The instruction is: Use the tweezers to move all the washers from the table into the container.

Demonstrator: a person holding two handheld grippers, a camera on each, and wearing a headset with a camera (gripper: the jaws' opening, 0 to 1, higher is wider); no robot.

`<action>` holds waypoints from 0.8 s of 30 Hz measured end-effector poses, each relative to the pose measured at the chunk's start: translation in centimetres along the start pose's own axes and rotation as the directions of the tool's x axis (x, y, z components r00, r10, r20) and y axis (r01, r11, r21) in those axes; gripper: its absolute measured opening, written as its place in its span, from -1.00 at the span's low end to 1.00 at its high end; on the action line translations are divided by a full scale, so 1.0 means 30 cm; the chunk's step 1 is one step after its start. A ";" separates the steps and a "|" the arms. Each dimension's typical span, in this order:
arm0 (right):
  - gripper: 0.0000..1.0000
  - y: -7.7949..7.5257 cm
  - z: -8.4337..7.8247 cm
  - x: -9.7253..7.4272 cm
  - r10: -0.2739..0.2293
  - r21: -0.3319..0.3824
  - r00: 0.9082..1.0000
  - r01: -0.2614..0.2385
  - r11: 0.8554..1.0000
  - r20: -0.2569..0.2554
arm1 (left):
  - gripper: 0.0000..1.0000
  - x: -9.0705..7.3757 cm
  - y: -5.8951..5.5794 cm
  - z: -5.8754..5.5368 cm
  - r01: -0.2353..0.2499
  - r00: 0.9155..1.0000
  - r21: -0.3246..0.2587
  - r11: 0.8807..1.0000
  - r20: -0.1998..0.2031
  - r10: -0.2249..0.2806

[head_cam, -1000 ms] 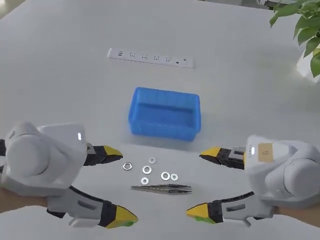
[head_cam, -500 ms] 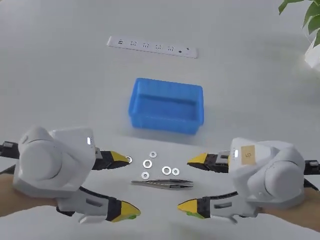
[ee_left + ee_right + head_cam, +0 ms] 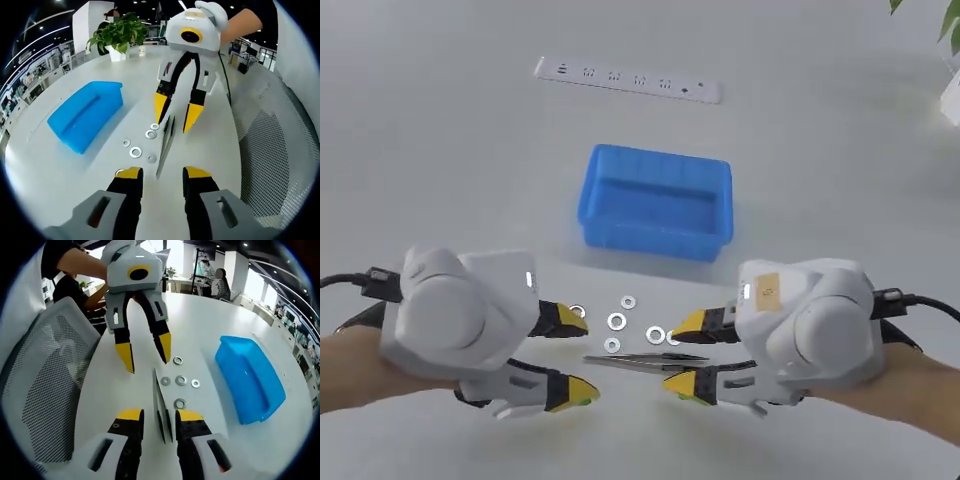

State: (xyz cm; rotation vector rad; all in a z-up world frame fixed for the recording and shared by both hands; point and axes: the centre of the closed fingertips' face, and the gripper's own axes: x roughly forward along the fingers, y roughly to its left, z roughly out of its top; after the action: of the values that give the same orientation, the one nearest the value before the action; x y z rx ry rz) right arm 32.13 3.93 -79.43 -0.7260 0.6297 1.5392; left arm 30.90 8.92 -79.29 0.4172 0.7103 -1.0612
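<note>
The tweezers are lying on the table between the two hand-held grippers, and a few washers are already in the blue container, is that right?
Not quite: the blue container is empty. The washers all lie on the table beside the tweezers, between the left hand-held gripper and the right hand-held gripper, as the head view shows.

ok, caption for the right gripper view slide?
Open right gripper brackets one end of the tweezers, washers beside them, blue container beyond, left gripper opposite.
</note>
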 end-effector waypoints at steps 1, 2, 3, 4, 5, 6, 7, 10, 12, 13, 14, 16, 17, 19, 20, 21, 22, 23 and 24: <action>-0.50 0.006 -0.006 0.008 0.014 -0.006 1.000 -0.014 1.000 -0.014 | -0.33 0.002 0.002 -0.004 0.001 1.000 0.011 1.000 -0.009 0.000; -0.50 0.006 -0.006 0.014 0.014 -0.014 1.000 -0.015 1.000 -0.016 | -0.36 0.006 -0.003 -0.009 0.016 1.000 0.020 1.000 -0.019 -0.016; -0.51 0.012 -0.014 0.020 0.026 -0.022 0.999 -0.027 0.999 -0.032 | -0.37 0.010 -0.002 -0.012 0.018 1.000 0.018 1.000 -0.024 -0.018; -0.51 0.017 -0.013 0.024 0.035 -0.024 0.999 -0.036 0.999 -0.033 | -0.38 0.014 0.000 -0.016 0.018 0.999 0.032 0.999 -0.035 -0.017; -0.51 0.019 -0.014 0.029 0.034 -0.030 0.999 -0.036 0.999 -0.037 | -0.39 0.015 0.001 -0.017 0.019 0.999 0.046 0.999 -0.042 -0.017; -0.52 0.018 -0.018 0.032 0.033 -0.038 0.998 -0.035 0.999 -0.046 | -0.39 0.018 0.001 -0.017 0.020 0.999 0.051 0.998 -0.045 -0.017; -0.53 0.018 -0.025 0.038 0.035 -0.042 0.998 -0.037 0.998 -0.059 | -0.41 0.023 0.002 -0.016 0.020 0.999 0.057 0.998 -0.048 -0.017; -0.56 0.019 -0.030 0.060 0.039 -0.047 0.997 -0.042 0.998 -0.071 | -0.43 0.036 -0.009 -0.041 0.051 0.994 0.109 0.993 -0.097 -0.041; -0.58 0.016 -0.021 0.048 0.044 -0.045 0.997 -0.047 0.998 -0.069 | -0.45 0.037 -0.021 -0.039 0.058 0.994 0.097 0.994 -0.100 -0.048; -0.60 0.015 -0.023 0.047 0.040 -0.055 0.997 -0.044 0.998 -0.072 | -0.45 0.045 -0.021 -0.031 0.056 0.995 0.097 0.994 -0.089 -0.048; -0.63 0.014 -0.027 0.036 0.036 -0.066 0.997 -0.041 0.997 -0.074 | -0.45 0.051 -0.025 -0.028 0.058 0.995 0.101 0.993 -0.085 -0.050; -0.70 0.009 -0.027 0.037 0.027 -0.062 0.996 -0.032 0.998 -0.085 | -0.47 0.059 -0.021 -0.022 0.057 0.996 0.095 0.994 -0.078 -0.050; -0.79 0.005 -0.027 0.037 0.020 -0.066 0.996 -0.026 0.997 -0.090 | -0.49 0.064 -0.016 -0.017 0.054 0.996 0.088 0.995 -0.075 -0.048; -0.79 0.001 -0.029 0.039 0.024 -0.053 0.995 -0.030 0.998 -0.098 | -0.58 0.070 -0.012 -0.009 0.050 0.997 0.090 0.995 -0.070 -0.044; -0.80 0.001 -0.029 0.039 0.024 -0.050 0.995 -0.029 0.998 -0.100 | -0.63 0.074 -0.009 -0.008 0.046 0.997 0.092 0.995 -0.074 -0.039; -0.81 0.003 -0.030 0.039 0.026 -0.054 0.995 -0.031 0.998 -0.101 | -0.73 0.076 -0.009 -0.005 0.045 0.996 0.088 0.995 -0.080 -0.038; -0.81 0.006 -0.029 0.040 0.026 -0.061 0.994 -0.033 0.998 -0.103 | -0.82 0.080 -0.007 -0.002 0.041 0.996 0.097 0.994 -0.081 -0.033; -0.82 0.009 -0.028 0.041 0.028 -0.061 0.994 -0.034 0.998 -0.105 | -0.87 0.082 -0.005 -0.005 0.034 0.995 0.108 0.994 -0.097 -0.024; -0.83 0.013 -0.026 0.041 0.026 -0.074 0.994 -0.034 0.997 -0.106 | -0.88 0.089 -0.016 0.001 0.047 0.995 0.110 0.993 -0.095 -0.037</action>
State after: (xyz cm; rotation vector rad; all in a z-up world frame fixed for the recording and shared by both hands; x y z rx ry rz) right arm 31.76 4.09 -80.88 -0.8633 0.6653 1.5669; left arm 31.28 6.98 -81.13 0.5530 0.7466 -1.1305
